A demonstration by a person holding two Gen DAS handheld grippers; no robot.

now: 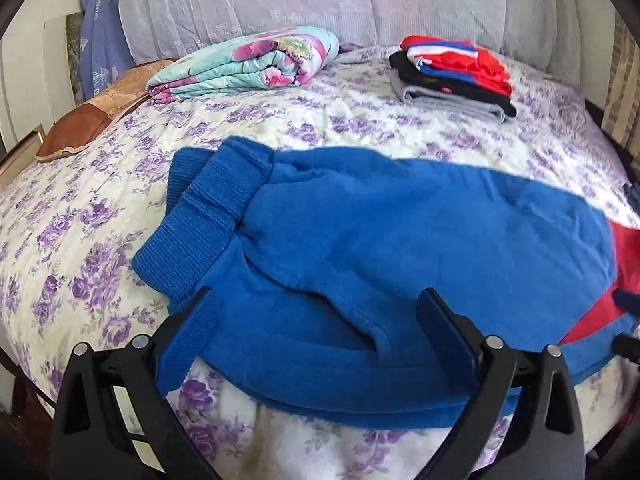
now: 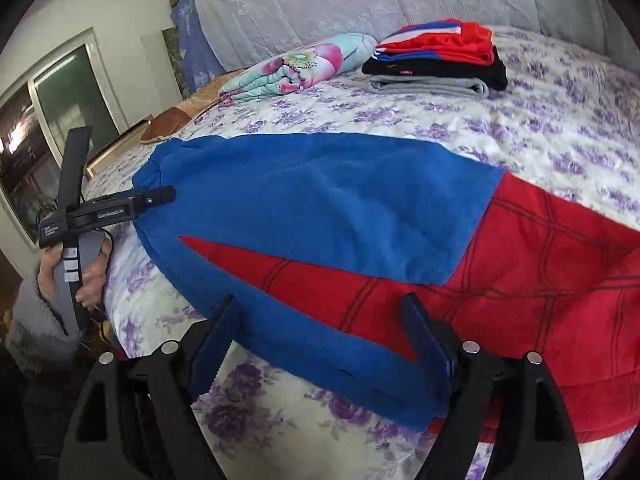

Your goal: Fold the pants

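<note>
Blue pants (image 1: 400, 232) with red panels (image 2: 540, 280) lie lengthwise across the flowered bedspread (image 1: 80, 232). Their ribbed cuffs (image 1: 200, 216) are at the left end in the left wrist view. My left gripper (image 1: 316, 296) stands wide open over the near edge of the blue cloth, which lies between its fingers without being pinched. In the right wrist view the left gripper (image 2: 126, 162) shows at the cuff end, held by a hand in a grey sleeve. My right gripper (image 2: 320, 304) is open too, its fingers straddling the near blue-and-red edge.
A stack of folded clothes (image 1: 452, 76), red on top, sits at the back right of the bed. A folded floral quilt (image 1: 244, 64) lies at the back left, with a brown pillow (image 1: 96, 116) beside it. A lace-covered headboard (image 1: 320, 0) stands behind. A window (image 2: 60, 100) is at the left.
</note>
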